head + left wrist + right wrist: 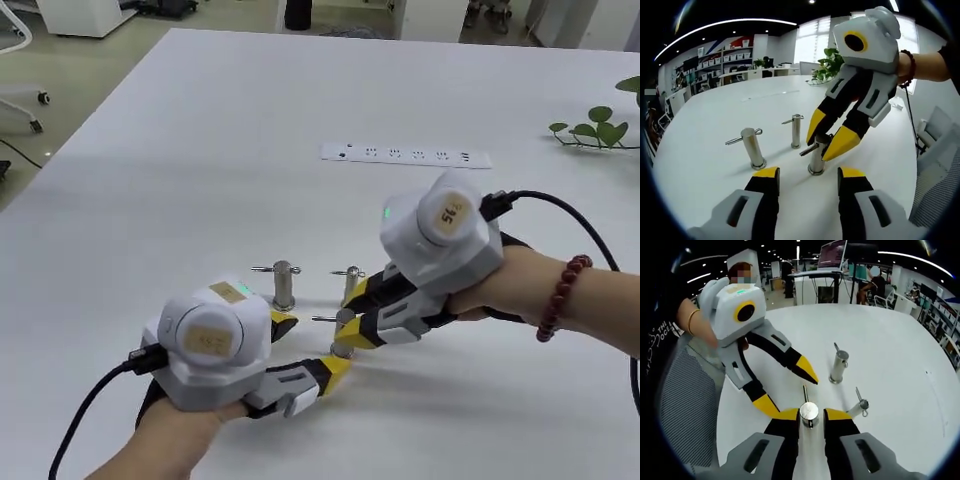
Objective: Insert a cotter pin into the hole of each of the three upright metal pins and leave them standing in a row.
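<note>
Lower centre, the right hand-held gripper (811,416) clamps the head of a metal pin (809,411), a sensible hold since it is probably rigid, slick and easily tipped; the left hand-held gripper (808,173) gapes open.

Open-plan office, kinda lab-ish
Shelves of bins (735,47) way beyond the left claw (808,174), desk monitor (832,252) past the right claw (812,416), ceiling strip lights (725,24) overhead

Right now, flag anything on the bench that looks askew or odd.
Nothing spilled or damaged. The nearest metal pin, held by the right gripper, stands out of line with the other two pins, so the row isn't straight.
</note>
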Available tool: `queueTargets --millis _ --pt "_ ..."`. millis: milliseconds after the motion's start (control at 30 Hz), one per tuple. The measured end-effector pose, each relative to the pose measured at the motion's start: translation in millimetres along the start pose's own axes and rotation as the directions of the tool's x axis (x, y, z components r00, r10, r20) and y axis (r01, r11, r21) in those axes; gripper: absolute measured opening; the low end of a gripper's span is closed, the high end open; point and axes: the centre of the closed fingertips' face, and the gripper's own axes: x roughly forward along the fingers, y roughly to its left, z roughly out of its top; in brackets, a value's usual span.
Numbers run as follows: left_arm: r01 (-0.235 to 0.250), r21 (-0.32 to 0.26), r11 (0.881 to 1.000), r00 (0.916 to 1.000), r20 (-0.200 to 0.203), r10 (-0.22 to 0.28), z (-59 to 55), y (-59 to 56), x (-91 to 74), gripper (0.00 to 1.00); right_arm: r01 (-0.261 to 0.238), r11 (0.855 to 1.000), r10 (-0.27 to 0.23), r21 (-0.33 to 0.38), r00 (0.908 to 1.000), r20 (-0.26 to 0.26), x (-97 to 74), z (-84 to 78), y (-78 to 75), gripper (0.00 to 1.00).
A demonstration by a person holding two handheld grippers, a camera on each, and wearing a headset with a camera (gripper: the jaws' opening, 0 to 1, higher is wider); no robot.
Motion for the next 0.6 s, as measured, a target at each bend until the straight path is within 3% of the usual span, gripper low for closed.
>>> queueTargets --millis 233,367,600 --pt "-0.006 0.009 1.000 1.0000 0.006 0.006 5.3 3.2 -10.6 0.48 -0.014 1.000 0.014 0.004 0.9992 0.037 1.2 1.4 3.5 0.09" --pt "-0.038 0.061 0.997 0.9993 -0.003 0.039 9.1 6.3 -18.8 0.49 -0.018 1.000 0.018 0.013 0.9986 0.050 0.6 2.1 2.8 0.09" --pt "-0.051 0.036 0.998 0.9985 0.022 0.050 14.1 9.8 -30.6 0.56 -0.031 0.999 0.029 0.016 0.9976 0.062 -1.7 2.2 1.2 0.08"
